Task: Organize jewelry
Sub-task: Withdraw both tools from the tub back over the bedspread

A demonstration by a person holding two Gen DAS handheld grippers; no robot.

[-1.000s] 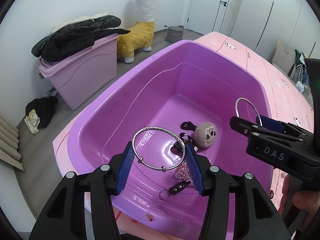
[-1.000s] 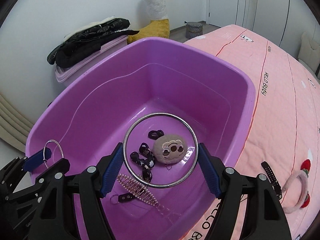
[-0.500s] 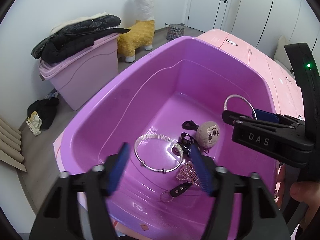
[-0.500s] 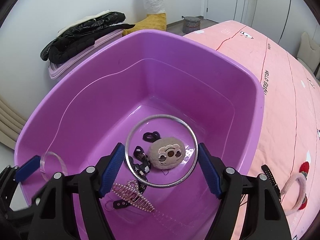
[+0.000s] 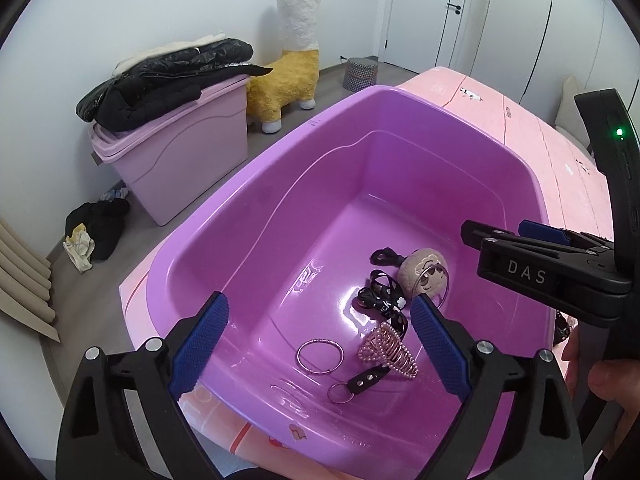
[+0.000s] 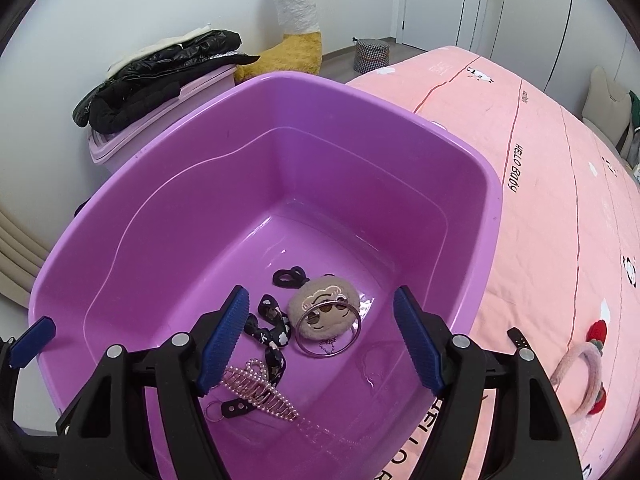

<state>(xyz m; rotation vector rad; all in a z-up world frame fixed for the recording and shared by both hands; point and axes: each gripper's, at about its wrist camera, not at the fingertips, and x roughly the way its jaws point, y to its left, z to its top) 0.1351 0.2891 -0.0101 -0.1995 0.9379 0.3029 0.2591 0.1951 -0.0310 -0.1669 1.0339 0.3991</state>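
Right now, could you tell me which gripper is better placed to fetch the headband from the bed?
Right. The headband lies on the bed right of the tub, close beside the open right gripper; the left gripper, also open, sits at the tub's opposite side.

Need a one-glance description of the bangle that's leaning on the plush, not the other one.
Look into the purple tub on the pink bedspread. On its floor lies a round beige plush face; the silver bangle rests partly on it, framing the face. The other bangle lies flat on bare plastic, touching nothing.
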